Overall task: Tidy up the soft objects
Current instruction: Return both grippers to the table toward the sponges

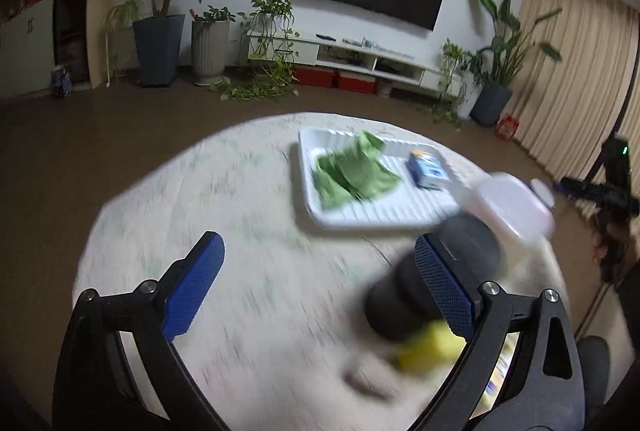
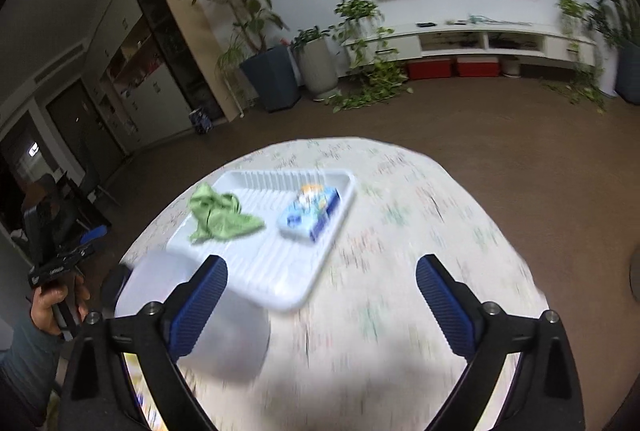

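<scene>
Both my tools, left tool [image 1: 318, 285] and right tool [image 2: 322, 305], are released and empty. The green cloth [image 2: 218, 217] lies on the white tray [image 2: 280, 271], half over its edge, so a careless approach could push it onto the bench [image 2: 400, 311].

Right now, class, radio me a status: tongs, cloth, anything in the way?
Left tongs open, empty. Right tongs open, empty. Green cloth crumpled on white tray, beside tissue pack. Translucent container near tray corner.

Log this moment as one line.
left tongs: open, empty | right tongs: open, empty | green cloth, blue pack: on white tray
</scene>
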`<state>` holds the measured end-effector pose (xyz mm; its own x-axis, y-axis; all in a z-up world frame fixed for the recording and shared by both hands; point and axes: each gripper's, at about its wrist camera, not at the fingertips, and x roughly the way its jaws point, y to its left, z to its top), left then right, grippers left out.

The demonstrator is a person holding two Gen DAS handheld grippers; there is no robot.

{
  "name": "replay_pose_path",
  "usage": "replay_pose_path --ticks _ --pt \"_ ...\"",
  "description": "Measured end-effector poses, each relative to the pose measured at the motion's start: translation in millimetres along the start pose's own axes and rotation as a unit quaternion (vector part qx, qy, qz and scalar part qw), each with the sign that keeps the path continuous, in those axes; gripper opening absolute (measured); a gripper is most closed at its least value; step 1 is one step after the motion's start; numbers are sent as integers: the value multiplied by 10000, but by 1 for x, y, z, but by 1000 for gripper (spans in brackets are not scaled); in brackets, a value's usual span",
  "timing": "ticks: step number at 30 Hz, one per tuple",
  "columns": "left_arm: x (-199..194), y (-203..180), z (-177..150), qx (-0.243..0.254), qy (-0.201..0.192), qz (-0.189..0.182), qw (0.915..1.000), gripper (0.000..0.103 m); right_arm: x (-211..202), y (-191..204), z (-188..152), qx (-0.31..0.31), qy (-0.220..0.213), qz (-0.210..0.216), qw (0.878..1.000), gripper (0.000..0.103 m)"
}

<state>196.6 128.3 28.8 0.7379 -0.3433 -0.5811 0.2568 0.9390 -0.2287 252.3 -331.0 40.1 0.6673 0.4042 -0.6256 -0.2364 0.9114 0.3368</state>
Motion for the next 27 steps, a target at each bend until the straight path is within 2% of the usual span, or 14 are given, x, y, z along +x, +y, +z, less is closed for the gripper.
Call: replay_pose_path --ticks 1,4,7,8,12,15,17,20,22,25,27 --pt "-11 -3 -12 -109 -21 -150 9998 103 -10 0 -11 78 -20 -6 10000 98" --pt "-43 -19 -48 -330 -241 -543 9977 103 -48 2 -53 402 -140 49 9991 101" --pt "-68 -50 -82 -275 -545 -692 9957 103 -79 10 -95 748 -297 211 9965 103" --pt "-71 -60 -91 -248 -471 -688 9962 103 -89 14 -111 881 -333 272 9952 103" --pt "-66 -93 -123 -181 345 -386 9985 103 -119 38 -157 1124 -725 357 9904 103" --pt "-64 -105 -149 -88 558 -158 9983 103 -130 67 -187 1004 -882 75 9910 103" --pt "-62 -110 -154 7 642 -173 9978 103 -132 88 -202 762 -813 -269 9934 103" --pt "-60 -114 -153 143 700 29 9974 103 -128 116 -222 535 -604 -665 9945 103" --pt "-61 -119 -153 200 678 -32 9975 103 -121 131 -232 326 -384 -928 9944 103" --pt "-62 -129 -157 242 645 -135 9975 103 -111 150 -243 -206 -279 -1328 9905 103" --pt "-57 -139 -160 322 662 -147 9972 103 -107 152 -245 -352 -273 -1516 9874 103"
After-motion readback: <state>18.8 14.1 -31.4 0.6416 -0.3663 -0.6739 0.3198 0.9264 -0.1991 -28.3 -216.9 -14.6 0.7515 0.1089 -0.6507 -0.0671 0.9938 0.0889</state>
